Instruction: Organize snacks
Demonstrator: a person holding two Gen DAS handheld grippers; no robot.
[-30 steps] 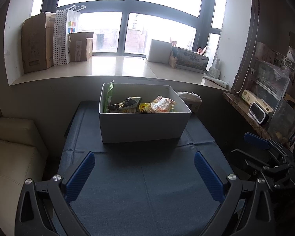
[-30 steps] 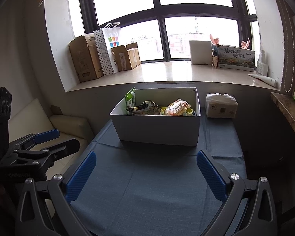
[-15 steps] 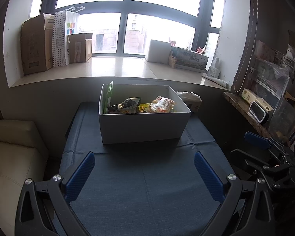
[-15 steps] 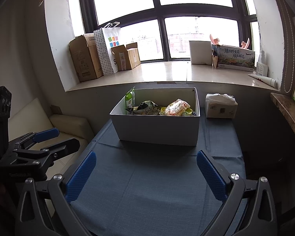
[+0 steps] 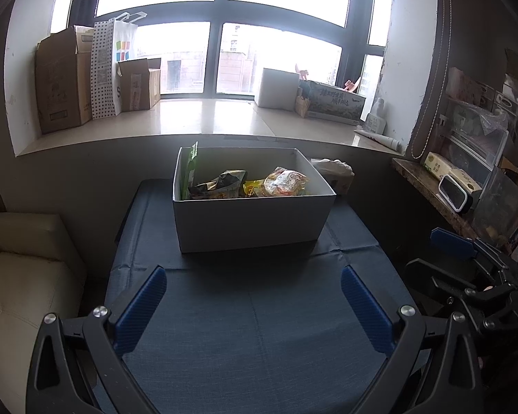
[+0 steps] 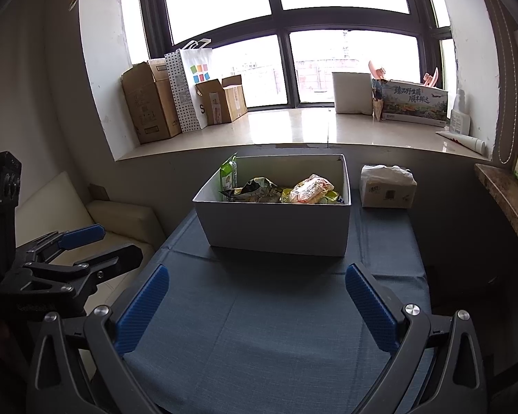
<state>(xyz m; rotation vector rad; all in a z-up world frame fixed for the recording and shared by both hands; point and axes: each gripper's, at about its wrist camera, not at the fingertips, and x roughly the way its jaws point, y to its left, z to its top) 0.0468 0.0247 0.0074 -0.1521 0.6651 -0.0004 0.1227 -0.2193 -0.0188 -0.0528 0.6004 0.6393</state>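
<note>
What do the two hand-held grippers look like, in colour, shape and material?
Both look alike. The left hand-held gripper and the right hand-held gripper have black angular frames with triangular cut-outs and silver round bolt heads. Each carries two flat blue fingers with a fine ribbed texture. No cables, sleeves or readable markings show.

Both grippers look alike: the left gripper point(image 5: 252, 305) and right gripper point(image 6: 257, 305) have black triangulated frames, silver screw heads and ribbed blue fingers point(image 6: 142, 310).
</note>
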